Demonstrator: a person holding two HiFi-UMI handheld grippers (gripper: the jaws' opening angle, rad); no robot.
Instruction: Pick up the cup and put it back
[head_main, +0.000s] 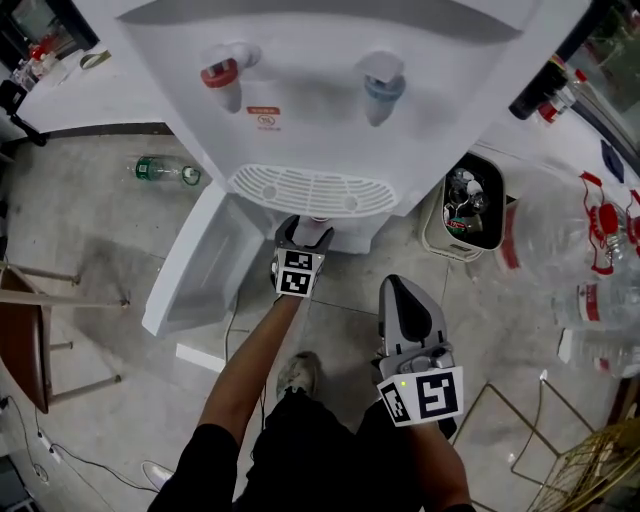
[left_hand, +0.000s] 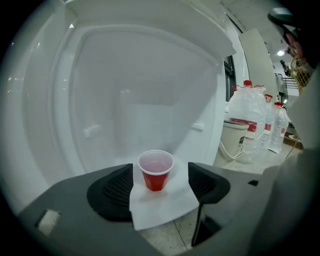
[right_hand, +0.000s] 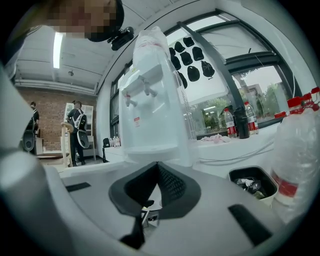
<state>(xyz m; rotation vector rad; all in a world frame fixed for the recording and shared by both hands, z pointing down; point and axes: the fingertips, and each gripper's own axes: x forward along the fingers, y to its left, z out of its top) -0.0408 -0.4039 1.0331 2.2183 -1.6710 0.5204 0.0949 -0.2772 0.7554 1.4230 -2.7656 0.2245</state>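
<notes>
Left gripper (head_main: 304, 236) is down at the open cabinet under the water dispenser (head_main: 300, 100), and I have its jaws spread wide. The red cup (left_hand: 156, 171) stands upright between them, just behind the front edge of the white shelf (left_hand: 165, 206), and neither pad touches it. So nothing is held on this side. Right gripper (right_hand: 155, 170) hangs level and off to the side with its jaws pressed together and nothing in them, clear of the job.

Progress, as I judge it: the cup is on its shelf with the jaws loose around it. That fits a grab about to start or a put-back just finished, and I can't say which.

From the head view the drip tray and my own gripper hide the cup. Whether it holds any liquid I can't make out, and the cabinet's back wall is a white blur.
</notes>
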